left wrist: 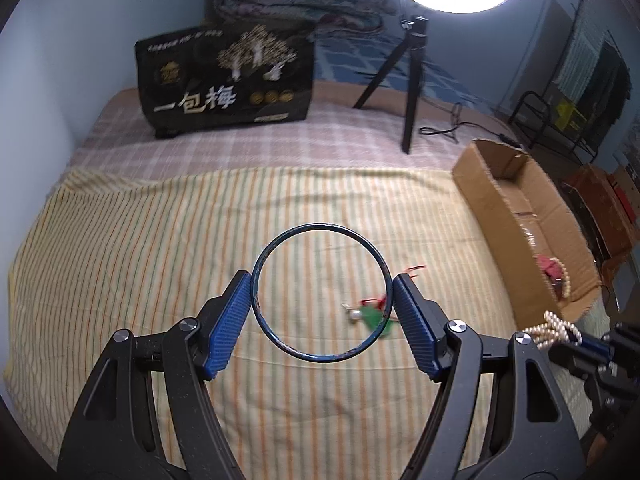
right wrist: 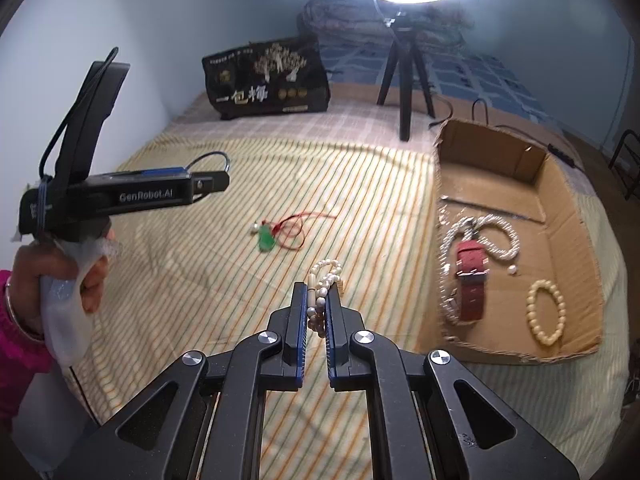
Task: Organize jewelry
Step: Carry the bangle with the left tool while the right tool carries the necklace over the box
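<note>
Left gripper (left wrist: 322,294) jaws clamp a dark bangle (left wrist: 321,292) across its width; right gripper (right wrist: 316,308) jaws pinch a pearl bracelet (right wrist: 322,288). The cardboard box (right wrist: 568,200) lies right of both. Carry each over its wall before parting, bangle level. Beyond, a black bag (right wrist: 266,80) reads "一包梅"; the left handle reads "GenRobot.AI".
</note>
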`<state>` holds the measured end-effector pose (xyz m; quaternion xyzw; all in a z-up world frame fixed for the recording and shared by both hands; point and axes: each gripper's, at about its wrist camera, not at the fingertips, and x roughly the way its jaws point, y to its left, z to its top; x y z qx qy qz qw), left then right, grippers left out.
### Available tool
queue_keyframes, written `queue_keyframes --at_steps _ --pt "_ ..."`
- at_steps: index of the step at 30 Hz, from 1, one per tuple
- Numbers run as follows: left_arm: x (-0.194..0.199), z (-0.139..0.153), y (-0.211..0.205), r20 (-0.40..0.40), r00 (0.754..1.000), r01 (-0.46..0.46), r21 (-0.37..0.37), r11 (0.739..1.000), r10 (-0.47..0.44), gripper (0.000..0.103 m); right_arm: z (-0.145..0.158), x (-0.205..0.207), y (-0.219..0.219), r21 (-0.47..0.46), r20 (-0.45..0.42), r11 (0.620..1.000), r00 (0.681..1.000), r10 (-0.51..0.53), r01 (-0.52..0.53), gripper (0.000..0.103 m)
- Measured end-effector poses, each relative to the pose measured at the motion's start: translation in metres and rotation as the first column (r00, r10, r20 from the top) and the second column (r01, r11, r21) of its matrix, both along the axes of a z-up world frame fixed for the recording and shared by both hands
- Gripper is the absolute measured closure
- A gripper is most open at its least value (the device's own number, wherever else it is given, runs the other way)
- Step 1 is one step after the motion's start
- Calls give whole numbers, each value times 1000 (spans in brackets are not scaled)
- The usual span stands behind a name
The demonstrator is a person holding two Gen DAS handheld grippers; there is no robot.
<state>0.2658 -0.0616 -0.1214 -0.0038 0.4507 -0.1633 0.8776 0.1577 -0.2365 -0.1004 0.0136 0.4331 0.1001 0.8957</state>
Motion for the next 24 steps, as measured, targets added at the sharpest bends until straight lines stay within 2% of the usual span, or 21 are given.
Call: queue_keyframes --at_steps 10,24 --pt "-14 27 -44 33 996 88 -26 996 -87 30 34 -11 -44 -3 66 998 996 -60 61 97" --pt "-10 38 -123 52 982 183 -38 982 -181 30 47 -11 -122 -19 100 985 981 -167 170 97"
